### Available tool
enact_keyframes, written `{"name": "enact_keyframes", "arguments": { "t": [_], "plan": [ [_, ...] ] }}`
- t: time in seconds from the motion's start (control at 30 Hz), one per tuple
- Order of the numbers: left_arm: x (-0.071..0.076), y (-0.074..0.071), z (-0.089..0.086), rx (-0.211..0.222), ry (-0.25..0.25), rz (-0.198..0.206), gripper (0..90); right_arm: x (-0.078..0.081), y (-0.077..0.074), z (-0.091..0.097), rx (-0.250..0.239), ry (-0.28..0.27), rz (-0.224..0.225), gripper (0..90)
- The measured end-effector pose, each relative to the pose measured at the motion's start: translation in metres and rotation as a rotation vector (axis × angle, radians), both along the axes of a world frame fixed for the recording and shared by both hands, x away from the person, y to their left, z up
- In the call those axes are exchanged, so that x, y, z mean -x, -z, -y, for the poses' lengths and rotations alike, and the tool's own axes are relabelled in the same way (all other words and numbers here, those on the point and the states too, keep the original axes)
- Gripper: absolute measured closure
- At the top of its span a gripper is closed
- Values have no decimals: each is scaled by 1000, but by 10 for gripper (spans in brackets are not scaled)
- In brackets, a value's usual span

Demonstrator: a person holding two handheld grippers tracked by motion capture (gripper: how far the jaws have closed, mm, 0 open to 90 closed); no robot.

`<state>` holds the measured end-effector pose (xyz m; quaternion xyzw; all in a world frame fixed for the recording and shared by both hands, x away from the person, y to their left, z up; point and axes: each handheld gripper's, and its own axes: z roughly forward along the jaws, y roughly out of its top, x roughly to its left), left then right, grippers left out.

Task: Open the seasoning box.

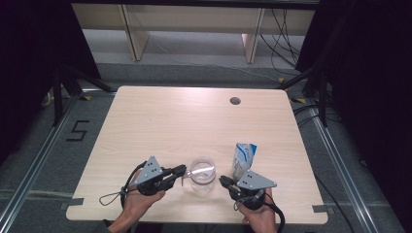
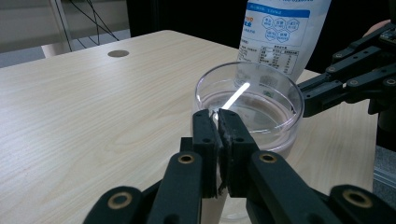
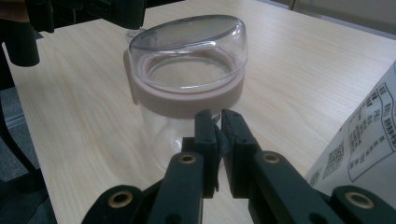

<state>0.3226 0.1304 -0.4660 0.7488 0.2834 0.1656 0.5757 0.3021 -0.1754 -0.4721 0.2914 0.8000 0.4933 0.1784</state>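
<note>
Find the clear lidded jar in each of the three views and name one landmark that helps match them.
High view: the jar stands near the table's front edge, between the two hand-held grippers.
Left gripper view: right of centre, just beyond the closed jaws.
Right gripper view: upper centre, just beyond the closed jaws.
Shared landmark: the white and blue pouch beside it.

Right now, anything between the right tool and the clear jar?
Nothing visible. The right tool, jaws shut and empty, sits just right of the clear jar with bare table between them. The blue-and-white pouch stands behind the tool, off that line. The left tool is at the jar's opposite side.
</note>
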Motion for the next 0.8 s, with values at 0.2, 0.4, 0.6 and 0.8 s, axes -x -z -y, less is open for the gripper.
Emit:
{"name": "enact_keyframes", "arguments": {
  "t": [0.2,0.4,0.6,0.8],
  "plan": [
    [1,1,0,7,-2,2,855,-2,-2,-2,5,5,4,876],
    [0,1,-1,5,0,-1,857,-6,-3,-4,12,4,31,892],
    [0,2,-1,7,1,-1,857,-8,-7,-9,2,-12,53,895],
    [0,2,-2,9,3,-3,856,-10,-12,-11,9,-11,66,895]
  ]
}}
